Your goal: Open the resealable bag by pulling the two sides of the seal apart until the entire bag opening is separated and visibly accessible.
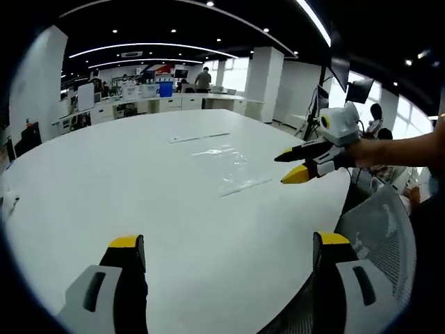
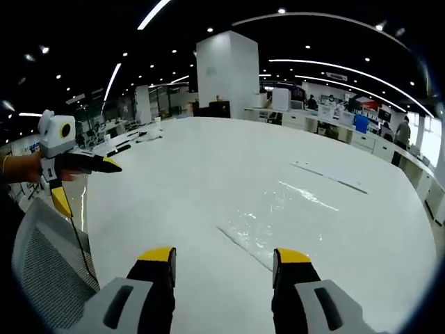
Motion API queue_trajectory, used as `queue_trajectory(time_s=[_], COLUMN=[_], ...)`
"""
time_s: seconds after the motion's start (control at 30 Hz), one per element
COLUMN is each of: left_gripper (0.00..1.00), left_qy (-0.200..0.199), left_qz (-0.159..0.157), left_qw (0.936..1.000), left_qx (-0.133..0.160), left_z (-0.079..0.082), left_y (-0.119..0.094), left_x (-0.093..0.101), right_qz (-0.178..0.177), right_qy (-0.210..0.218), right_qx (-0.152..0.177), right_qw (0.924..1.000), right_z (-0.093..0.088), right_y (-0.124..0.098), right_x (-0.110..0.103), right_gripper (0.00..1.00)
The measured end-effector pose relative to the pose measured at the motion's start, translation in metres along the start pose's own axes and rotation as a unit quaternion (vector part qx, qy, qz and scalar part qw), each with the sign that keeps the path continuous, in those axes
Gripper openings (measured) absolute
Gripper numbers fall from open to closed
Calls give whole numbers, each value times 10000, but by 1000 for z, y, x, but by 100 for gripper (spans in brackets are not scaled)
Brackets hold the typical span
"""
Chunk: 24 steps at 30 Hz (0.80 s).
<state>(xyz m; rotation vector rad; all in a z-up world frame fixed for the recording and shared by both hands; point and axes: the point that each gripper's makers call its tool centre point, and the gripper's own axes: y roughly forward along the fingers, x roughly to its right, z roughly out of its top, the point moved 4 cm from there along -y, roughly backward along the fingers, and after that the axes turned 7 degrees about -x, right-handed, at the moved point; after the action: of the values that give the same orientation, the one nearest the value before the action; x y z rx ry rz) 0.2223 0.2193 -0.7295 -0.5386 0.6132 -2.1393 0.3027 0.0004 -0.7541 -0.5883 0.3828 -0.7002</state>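
A clear resealable bag (image 1: pixel 229 167) lies flat on the white table (image 1: pixel 139 181), hard to make out except for its glare and one straight edge. My left gripper (image 1: pixel 228 242) hovers open over the near table edge, well short of the bag. My right gripper (image 1: pixel 290 167) comes in from the right, open, its tips just beside the bag and above the table. In the right gripper view the bag (image 2: pixel 278 216) lies just beyond my open right gripper (image 2: pixel 224 257). The left gripper (image 2: pixel 87 186) hangs open at far left, away from the bag.
A thin clear strip (image 1: pixel 198 137) lies on the table beyond the bag, seen as a long strip (image 2: pixel 327 175) in the right gripper view. A grey mesh chair back (image 1: pixel 375 229) stands at the table's edge. Desks, pillars and people fill the office behind.
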Motion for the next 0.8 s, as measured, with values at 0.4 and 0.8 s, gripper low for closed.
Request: queue_trajectory(time_s=[0.4,0.8], left_gripper=[99,98], left_qy=[35,39], left_qz=[-17,-16], left_qw=[9999,9998], left_qx=[-98,-169], left_z=[-2,0], left_y=[4,9], left_x=[-1,-7], right_qz=[150,307], right_qy=[-219,-502], right_qx=[-213,-652], right_qw=[9994,9961], right_z=[7,-3], right_y=[42,73], right_x=[10,18], right_gripper=[39,26])
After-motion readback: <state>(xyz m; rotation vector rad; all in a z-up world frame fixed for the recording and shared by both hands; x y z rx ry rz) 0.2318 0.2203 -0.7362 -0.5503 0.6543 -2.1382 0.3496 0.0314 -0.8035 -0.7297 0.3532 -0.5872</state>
